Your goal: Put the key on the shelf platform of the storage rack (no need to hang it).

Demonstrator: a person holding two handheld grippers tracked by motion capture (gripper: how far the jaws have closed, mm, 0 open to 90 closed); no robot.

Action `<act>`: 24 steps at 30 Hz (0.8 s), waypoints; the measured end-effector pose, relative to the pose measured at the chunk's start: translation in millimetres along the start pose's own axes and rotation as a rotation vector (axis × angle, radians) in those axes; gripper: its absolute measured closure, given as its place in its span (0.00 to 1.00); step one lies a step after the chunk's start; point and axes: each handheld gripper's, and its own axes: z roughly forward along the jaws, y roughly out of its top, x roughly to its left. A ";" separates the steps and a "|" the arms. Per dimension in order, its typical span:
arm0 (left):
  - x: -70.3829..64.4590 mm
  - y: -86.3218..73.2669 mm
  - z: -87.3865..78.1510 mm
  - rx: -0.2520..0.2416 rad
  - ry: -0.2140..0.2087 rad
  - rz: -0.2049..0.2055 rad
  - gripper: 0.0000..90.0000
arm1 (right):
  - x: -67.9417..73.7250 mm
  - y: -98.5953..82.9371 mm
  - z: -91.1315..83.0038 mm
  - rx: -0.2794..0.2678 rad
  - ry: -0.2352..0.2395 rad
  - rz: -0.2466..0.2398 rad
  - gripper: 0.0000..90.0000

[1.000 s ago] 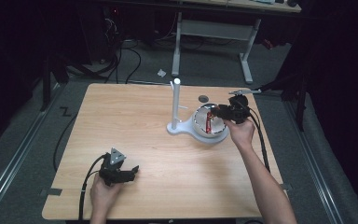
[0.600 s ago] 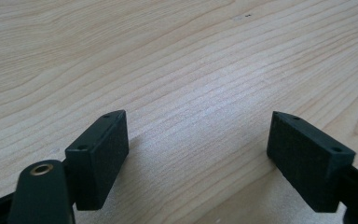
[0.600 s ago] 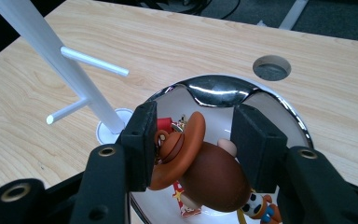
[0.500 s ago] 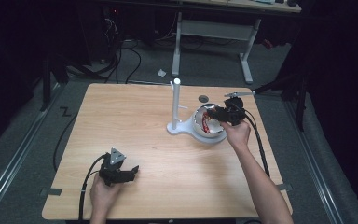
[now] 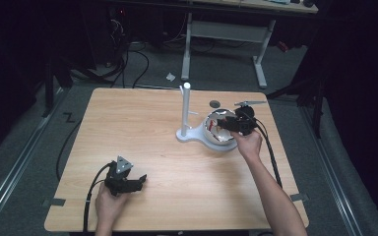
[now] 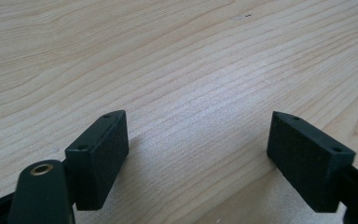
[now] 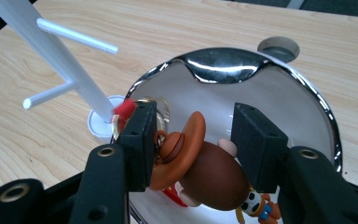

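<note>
My right gripper [image 7: 189, 140] hangs with jaws apart around the brown-and-orange toy keychain figure [image 7: 200, 163] lying in the shiny metal bowl [image 7: 317, 121] beside the white pegged stand [image 7: 60, 56], nothing lifted yet, I judge, while my left gripper [image 6: 196, 154] rests open over bare wood.

Pale wood-grain table [image 5: 142, 123], mirror-shiny metal bowl [image 7: 303, 93], matt white stand [image 7: 51, 51]

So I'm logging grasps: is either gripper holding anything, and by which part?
Nothing held yet. The right gripper is open, its fingers astride the brown toy in the bowl. The left gripper is open over bare table.
</note>
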 end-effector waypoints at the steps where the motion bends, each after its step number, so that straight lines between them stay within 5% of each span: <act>1: 0.0 0.0 -0.1 0.001 0.001 0.001 0.23 | 0.4 -0.9 1.9 0.007 -0.001 -0.003 0.57; 11: 0.0 0.0 0.0 0.000 0.000 0.000 0.23 | 3.3 -2.6 4.3 0.014 -0.004 -0.025 0.55; 24: 0.0 0.0 0.0 0.001 0.001 0.002 0.23 | 7.0 -0.6 -24.8 -0.042 -0.037 -0.089 0.54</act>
